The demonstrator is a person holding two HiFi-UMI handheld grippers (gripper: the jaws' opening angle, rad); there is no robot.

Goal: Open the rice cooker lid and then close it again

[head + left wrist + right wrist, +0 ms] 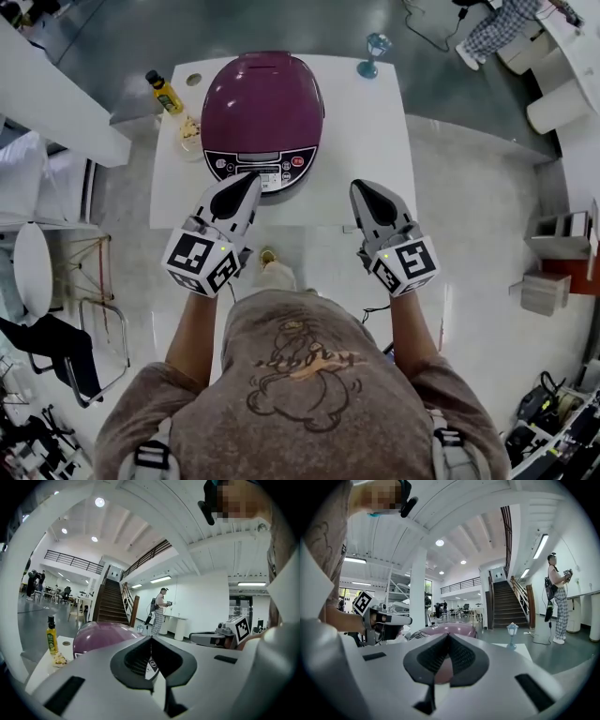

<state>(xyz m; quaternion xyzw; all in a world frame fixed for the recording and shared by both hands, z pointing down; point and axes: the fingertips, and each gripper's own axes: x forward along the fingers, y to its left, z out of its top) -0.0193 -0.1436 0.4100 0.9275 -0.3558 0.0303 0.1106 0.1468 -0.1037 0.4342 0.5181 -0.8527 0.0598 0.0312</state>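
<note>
A purple rice cooker (pixel 262 112) stands with its lid down on a small white table (pixel 375 131); its control panel faces me. My left gripper (pixel 251 178) is shut and empty, its tips just over the front of the control panel. My right gripper (pixel 361 187) is shut too, holding nothing, above the table's near edge to the right of the cooker. In the left gripper view the cooker's dome (pixel 101 637) rises just beyond the closed tips (pixel 151 638). The right gripper view shows the cooker (pixel 450 630) ahead and left of its closed tips (pixel 448 635).
A yellow bottle (pixel 165 92) and a small snack pile (pixel 190 131) sit left of the cooker. A little blue lamp (pixel 375 52) stands at the table's far right corner. Chairs (pixel 56 300) stand on the floor at left; a person (pixel 159 611) stands far off.
</note>
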